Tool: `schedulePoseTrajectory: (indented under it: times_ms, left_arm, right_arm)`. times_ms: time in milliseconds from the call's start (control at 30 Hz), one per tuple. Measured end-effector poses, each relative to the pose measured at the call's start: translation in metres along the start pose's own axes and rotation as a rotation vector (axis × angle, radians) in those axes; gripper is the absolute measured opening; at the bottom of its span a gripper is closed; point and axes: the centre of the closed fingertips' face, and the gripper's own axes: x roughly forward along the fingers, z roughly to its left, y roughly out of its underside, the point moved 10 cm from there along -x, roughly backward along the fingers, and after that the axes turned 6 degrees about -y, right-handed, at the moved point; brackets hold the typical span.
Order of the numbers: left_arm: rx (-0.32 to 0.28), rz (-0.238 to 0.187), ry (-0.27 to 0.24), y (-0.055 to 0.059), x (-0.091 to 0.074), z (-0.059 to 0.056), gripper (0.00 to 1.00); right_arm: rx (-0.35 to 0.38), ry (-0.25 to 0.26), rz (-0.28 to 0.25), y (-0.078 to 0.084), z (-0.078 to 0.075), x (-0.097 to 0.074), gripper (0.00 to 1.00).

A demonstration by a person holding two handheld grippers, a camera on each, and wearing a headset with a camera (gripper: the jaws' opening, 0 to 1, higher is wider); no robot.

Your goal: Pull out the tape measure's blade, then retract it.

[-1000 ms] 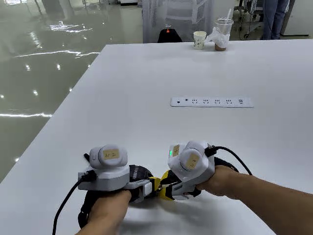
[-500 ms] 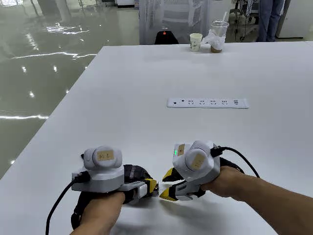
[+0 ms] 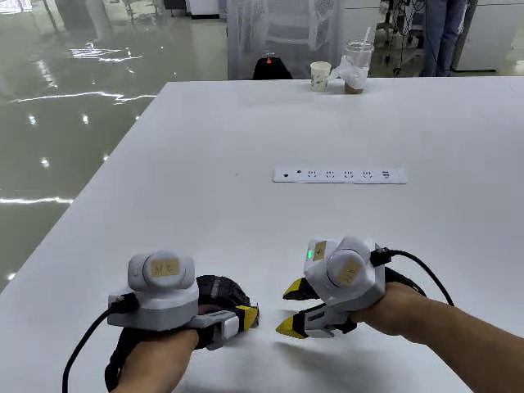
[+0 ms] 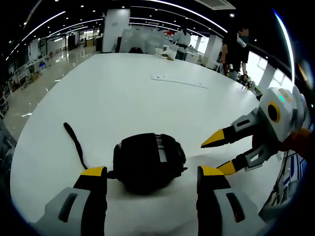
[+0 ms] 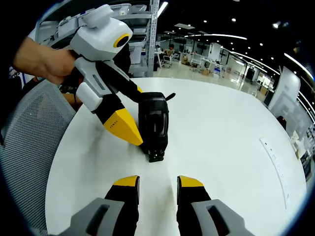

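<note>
**Tape measure half hidden on the worktop (image 3: pixel 205 147)**
In the head view the left claw (image 3: pixel 242 314) and the hand (image 3: pixel 160 360) holding it cover most of the black tape measure (image 3: pixel 218 290). In the right gripper view the left claw's far jaw lies behind the case, so its grip cannot be told.

No text can be read with certainty. The left tool (image 3: pixel 235 316) and the right tool (image 3: pixel 288 309) each carry tan stickers (image 3: pixel 165 267) on the rounded top of the white housing. The stickers bear dark handwritten marks that are too small to make out. In the right gripper view, a short line of dark print runs along the left tool's yellow tip (image 5: pixel 123 125), blurred beyond reading. The paper cup (image 3: pixel 320 75) at the far edge of the table (image 3: pixel 205 164) shows faint marks, also illegible.
</note>
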Motion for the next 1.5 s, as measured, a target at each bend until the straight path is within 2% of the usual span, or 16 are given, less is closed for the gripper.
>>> schedulePoseTrajectory:
  times_ms: [300,933,1267,1500]
  left_arm:
    - [0.021,-0.009,0.016,0.003,-0.008,0.003,0.73]
    - [0.078,-0.035,0.077,0.008,-0.026,0.001,0.76]
    - [0.111,-0.040,0.096,0.014,-0.034,0.004,0.78]
    - [0.142,-0.059,0.118,0.016,-0.040,0.004,0.79]
  right_arm:
    - [0.025,0.042,-0.011,0.005,0.007,-0.015,0.32]
    - [0.112,0.151,-0.036,0.027,0.033,-0.050,0.42]
    - [0.167,0.211,-0.060,0.034,0.043,-0.066,0.47]
    - [0.207,0.243,-0.087,0.037,0.050,-0.075,0.52]
